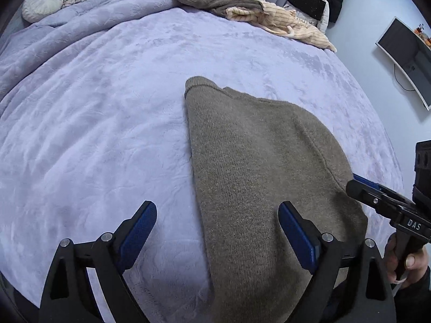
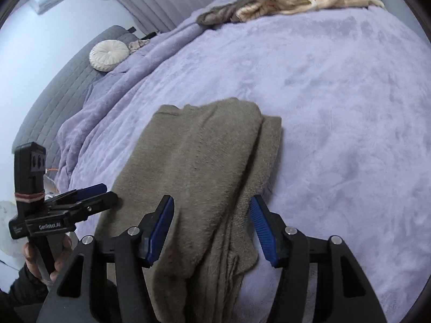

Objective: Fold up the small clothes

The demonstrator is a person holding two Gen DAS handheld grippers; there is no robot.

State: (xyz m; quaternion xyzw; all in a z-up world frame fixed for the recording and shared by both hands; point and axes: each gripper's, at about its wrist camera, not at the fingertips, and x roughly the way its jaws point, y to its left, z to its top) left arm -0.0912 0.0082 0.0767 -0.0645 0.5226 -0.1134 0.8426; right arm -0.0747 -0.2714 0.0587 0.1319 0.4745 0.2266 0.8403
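While olive sweater lies folded on lavender blanket, left gripper spread wide, right gripper likewise, seemingly gripping nothing.

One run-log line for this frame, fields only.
stage: mid-fold | olive knit garment partly folded on lavender blanket | left gripper open, empty | right gripper open over garment's near end | clothes pile at far edge

The olive sweater is a fuzzy matt knit, and you can see the tiny loops up close. My bed's lilac blanket is plush fleece with a soft crushed sheen. My left hand-held gripper is matt black plastic with shiny metal pins and ribbed blue rubbery pads; the right hand-held gripper is the same. The cream clothes at the far edge look ribbed.
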